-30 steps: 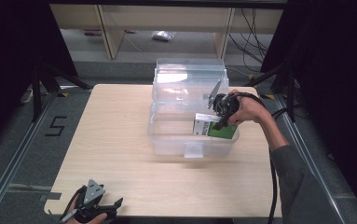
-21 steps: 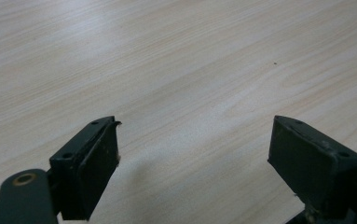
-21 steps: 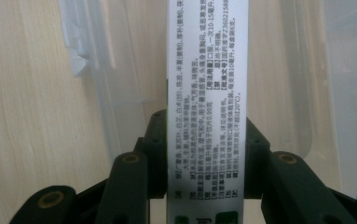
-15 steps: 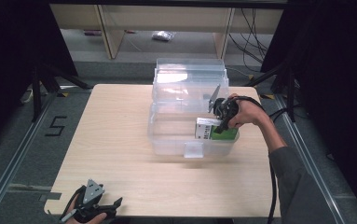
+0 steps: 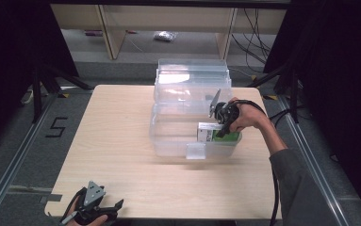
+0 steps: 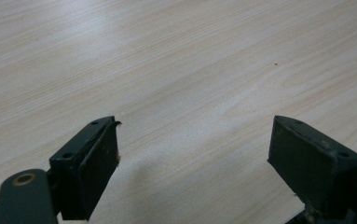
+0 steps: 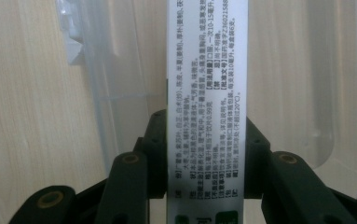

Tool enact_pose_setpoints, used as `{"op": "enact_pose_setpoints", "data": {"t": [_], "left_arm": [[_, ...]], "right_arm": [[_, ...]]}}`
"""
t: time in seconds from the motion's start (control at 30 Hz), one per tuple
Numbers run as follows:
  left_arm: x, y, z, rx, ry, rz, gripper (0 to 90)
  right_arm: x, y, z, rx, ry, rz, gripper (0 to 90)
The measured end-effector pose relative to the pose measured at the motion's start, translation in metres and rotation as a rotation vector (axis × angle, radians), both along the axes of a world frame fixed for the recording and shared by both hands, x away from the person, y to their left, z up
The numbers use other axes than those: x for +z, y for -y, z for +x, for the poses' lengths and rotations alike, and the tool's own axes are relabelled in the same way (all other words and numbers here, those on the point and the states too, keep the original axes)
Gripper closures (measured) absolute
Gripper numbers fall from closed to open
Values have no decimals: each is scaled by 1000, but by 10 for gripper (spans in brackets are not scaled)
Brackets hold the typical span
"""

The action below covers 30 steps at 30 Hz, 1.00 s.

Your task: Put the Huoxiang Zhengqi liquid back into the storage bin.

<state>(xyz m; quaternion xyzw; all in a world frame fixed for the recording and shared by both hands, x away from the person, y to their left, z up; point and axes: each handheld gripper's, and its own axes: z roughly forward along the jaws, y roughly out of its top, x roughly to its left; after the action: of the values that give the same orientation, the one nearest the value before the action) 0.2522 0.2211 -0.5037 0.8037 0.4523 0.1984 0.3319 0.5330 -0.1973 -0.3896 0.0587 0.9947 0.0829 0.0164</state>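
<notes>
Right gripper (image 5: 223, 123) is clamped on a box (image 5: 214, 132), white and green with printed text; the right gripper view shows both jaws pressed flat against the box's (image 7: 207, 98) two broad faces, narrow printed side up toward the camera. Gripping across the thin dimension likely gives the pads the widest flat contact and keeps the carton from twisting. Box sits low inside the front compartment of a clear bin (image 5: 168, 136), at its right end, just inside the near wall; whether it rests on the floor of the bin or hangs just above it cannot be told. The hand (image 5: 244, 115) reaches in over the bin's right rim, gripper angled downward, which suits lowering into an open-topped container. Left gripper (image 5: 95, 212) lies at the near left corner of the table (image 5: 112, 141), well apart from the bin, jaws spread wide over bare wood (image 6: 185, 84) and holding nothing. Probably parked out of the way, since the placement looks like a one-handed job.
</notes>
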Motion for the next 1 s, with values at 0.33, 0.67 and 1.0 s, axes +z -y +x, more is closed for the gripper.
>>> {"op": "enact_pose_setpoints", "data": {"t": [0.33,0.67,1.0], "left_arm": [[0,0,0,-1,1,1,153],[1,0,-1,1,6,6,153],[1,0,0,6,3,4,153]], "right_arm": [[-4,-4,-1,-31,-21,-55,614],[15,5,-9,-48,15,22,580],[30,14,-17,-92,45,85,549]]}}
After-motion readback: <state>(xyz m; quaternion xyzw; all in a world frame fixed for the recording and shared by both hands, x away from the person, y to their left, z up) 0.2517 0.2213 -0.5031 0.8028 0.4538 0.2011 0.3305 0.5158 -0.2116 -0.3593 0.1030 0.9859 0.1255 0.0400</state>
